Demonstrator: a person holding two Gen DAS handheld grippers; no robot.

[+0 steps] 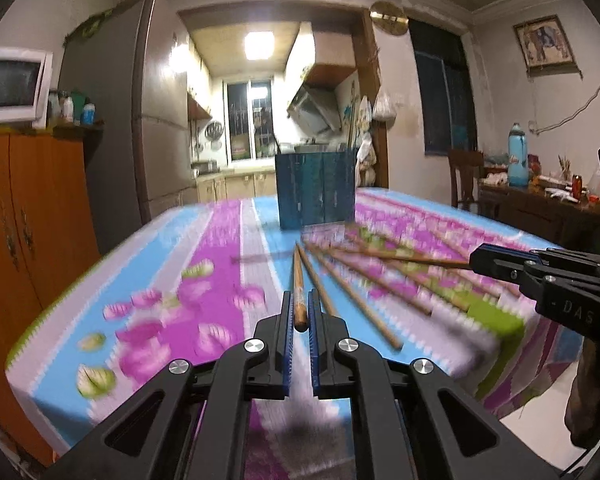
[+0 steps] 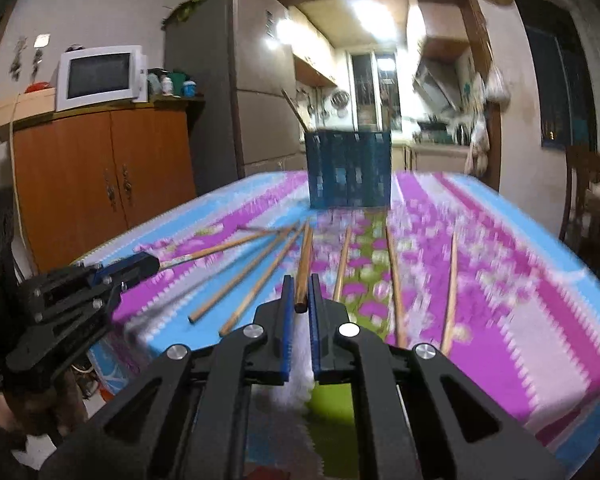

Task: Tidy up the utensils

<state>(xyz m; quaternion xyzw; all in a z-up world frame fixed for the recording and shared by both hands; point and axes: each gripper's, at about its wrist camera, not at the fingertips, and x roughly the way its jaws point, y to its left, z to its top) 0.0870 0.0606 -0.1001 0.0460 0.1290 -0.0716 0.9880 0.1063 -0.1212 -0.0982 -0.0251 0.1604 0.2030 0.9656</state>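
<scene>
Several wooden chopsticks [image 1: 364, 276] lie fanned out on the floral tablecloth [image 1: 216, 264], which also shows in the right wrist view [image 2: 540, 280]. My left gripper [image 1: 300, 304] is shut on one chopstick [image 1: 299, 288] that points away toward a dark blue utensil holder [image 1: 316, 188] at the far side. My right gripper [image 2: 300, 292] is shut on another chopstick [image 2: 305, 264], aimed at the same holder [image 2: 348, 168], which has one stick [image 2: 294, 110] standing in it. Each gripper shows in the other's view, the right [image 1: 476, 260] and the left [image 2: 152, 260].
An orange wooden cabinet [image 2: 100, 172] with a white microwave [image 2: 100, 76] stands left of the table, a grey fridge [image 2: 236, 80] behind it. A side table with a blue bottle [image 1: 518, 156] and a chair [image 1: 464, 176] is at the right. The table's near edge is just under the grippers.
</scene>
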